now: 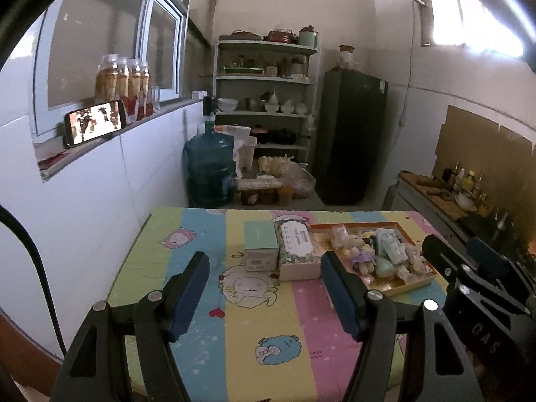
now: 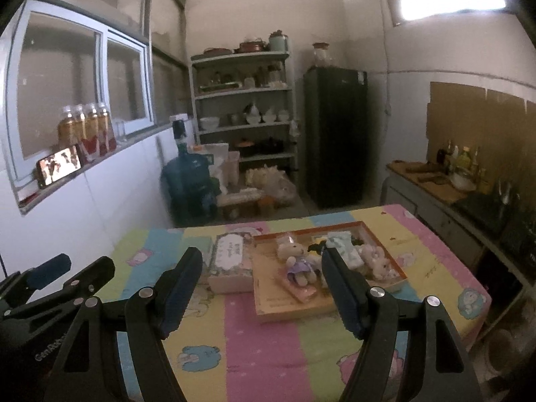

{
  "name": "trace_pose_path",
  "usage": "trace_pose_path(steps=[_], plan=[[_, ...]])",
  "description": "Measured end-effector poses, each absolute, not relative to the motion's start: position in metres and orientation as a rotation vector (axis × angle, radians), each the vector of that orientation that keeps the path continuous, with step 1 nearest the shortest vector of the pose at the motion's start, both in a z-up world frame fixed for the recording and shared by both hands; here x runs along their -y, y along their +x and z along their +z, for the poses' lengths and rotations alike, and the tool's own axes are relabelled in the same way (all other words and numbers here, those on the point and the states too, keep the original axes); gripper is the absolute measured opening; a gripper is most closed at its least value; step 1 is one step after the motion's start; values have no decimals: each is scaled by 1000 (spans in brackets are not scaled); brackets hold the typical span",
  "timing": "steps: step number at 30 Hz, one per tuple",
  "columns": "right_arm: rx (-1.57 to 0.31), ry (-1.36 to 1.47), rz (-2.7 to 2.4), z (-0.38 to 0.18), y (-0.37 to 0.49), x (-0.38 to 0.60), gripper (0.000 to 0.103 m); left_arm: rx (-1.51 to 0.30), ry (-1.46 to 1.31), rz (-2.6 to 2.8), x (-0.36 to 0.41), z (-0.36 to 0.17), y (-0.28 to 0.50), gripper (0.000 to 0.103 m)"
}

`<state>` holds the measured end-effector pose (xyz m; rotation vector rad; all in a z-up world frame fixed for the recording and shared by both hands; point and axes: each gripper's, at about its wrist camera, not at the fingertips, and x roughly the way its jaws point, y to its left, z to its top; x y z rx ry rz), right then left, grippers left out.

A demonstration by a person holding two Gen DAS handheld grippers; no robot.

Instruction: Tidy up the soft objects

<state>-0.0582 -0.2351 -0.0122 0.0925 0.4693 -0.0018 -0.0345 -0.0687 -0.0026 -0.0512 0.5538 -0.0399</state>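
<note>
both empty, jaws wide: left hand-held gripper and right hand-held gripper above striped surface. soft toys in tray, frame centre.

A: What lies on the surface?

B: A tray to the right, with a stuffed bear, packets and more soft toys in it. A tissue box touches the tray's left side, and a smaller box stands just left of that.

A: And behind?

B: On the floor beyond the far edge, a water jug; a shelf rack behind it, a fridge to the rack's right.
</note>
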Motion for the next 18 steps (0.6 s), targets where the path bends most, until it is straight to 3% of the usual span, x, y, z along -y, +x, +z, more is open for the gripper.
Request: trace_pose_path(steps=[18], plan=[[-429,100,20,2,-84,220,75,-521,-46,24,47,10,-60,69]])
